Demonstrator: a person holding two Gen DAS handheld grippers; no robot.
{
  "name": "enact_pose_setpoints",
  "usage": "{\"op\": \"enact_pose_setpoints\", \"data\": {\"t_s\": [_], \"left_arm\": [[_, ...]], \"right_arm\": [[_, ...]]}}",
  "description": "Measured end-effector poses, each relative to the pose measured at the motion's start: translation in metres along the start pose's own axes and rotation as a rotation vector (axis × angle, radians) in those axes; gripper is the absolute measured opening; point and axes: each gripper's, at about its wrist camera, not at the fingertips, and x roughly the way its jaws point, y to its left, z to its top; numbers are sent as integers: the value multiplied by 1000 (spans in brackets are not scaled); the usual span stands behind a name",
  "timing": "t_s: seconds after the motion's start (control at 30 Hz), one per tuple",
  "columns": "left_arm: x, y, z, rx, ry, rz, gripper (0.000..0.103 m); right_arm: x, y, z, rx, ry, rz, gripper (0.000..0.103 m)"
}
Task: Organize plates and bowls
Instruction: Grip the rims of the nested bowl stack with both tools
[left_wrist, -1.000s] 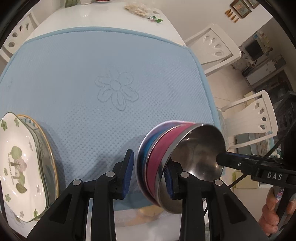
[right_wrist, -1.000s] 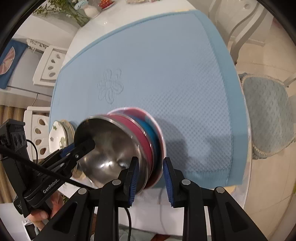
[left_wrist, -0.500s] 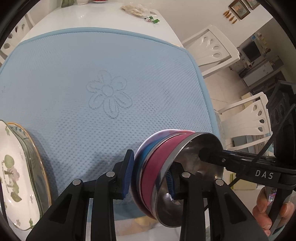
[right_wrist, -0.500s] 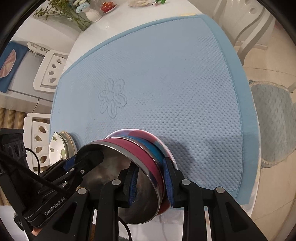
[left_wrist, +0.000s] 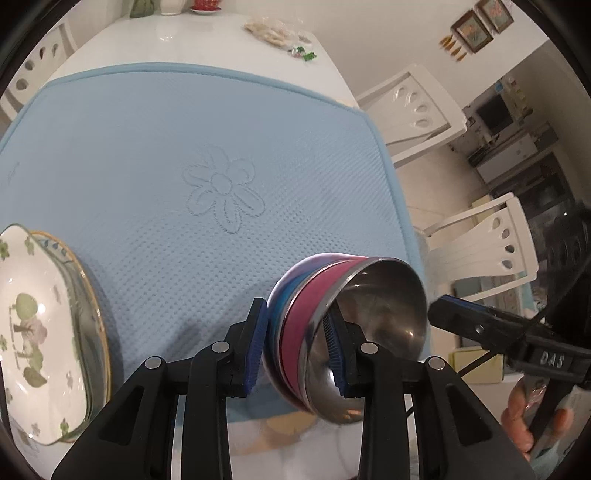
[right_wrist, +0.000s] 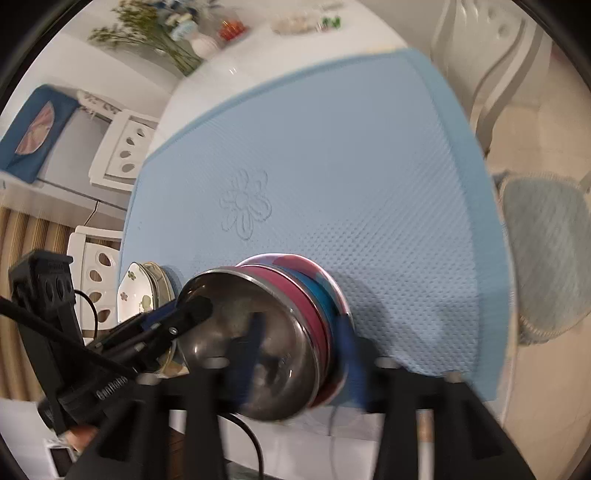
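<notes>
A nested stack of bowls (left_wrist: 343, 328), steel inside with pink and blue rims, hangs tilted on its side over the near edge of the blue mat (left_wrist: 184, 147). My left gripper (left_wrist: 295, 347) is shut on the stack's rim. My right gripper (right_wrist: 299, 354) straddles the same stack (right_wrist: 266, 332) with wide jaws; its fingers are motion-blurred. In the left wrist view the right gripper's finger (left_wrist: 480, 325) stands just off the steel rim. A stack of floral plates (left_wrist: 33, 325) lies on the mat's near left, also in the right wrist view (right_wrist: 144, 291).
White chairs (left_wrist: 417, 107) stand to the right of the white table (left_wrist: 192, 44). A vase with flowers (right_wrist: 199, 40) and small items sit at the table's far end. A cushioned chair (right_wrist: 546, 251) is at the right.
The bowl stack stays held by the left gripper. The right gripper's jaws have spread apart and its finger has come out of the steel bowl. The views shifted slightly.
</notes>
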Motion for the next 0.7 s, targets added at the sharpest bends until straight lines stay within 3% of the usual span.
{"op": "enact_pose_setpoints", "data": {"t_s": [0.13,0.37,0.47,0.5,0.63,0.7], "left_arm": [[-9,3,-10,-33,-25,7,29],[-12,-10,-23,19,-21,-9,32],[-15,-13,-22,18,-40,-2,54],[-17,-12,-21,10,-52,2,68],[-23,-5,-21,-27,-86,-30,70],[-22,-3,-21,-38,-86,-33,70]], "right_arm": [[-14,7,-20,-42,-52,-5,69],[-15,14,-43,-70,-66,5,70],[-18,15,-43,-79,-77,12,70],[-20,15,-43,-88,-85,-4,70],[-23,17,-45,-164,-133,-146,70],[-22,17,-43,-178,-145,-167,70]]}}
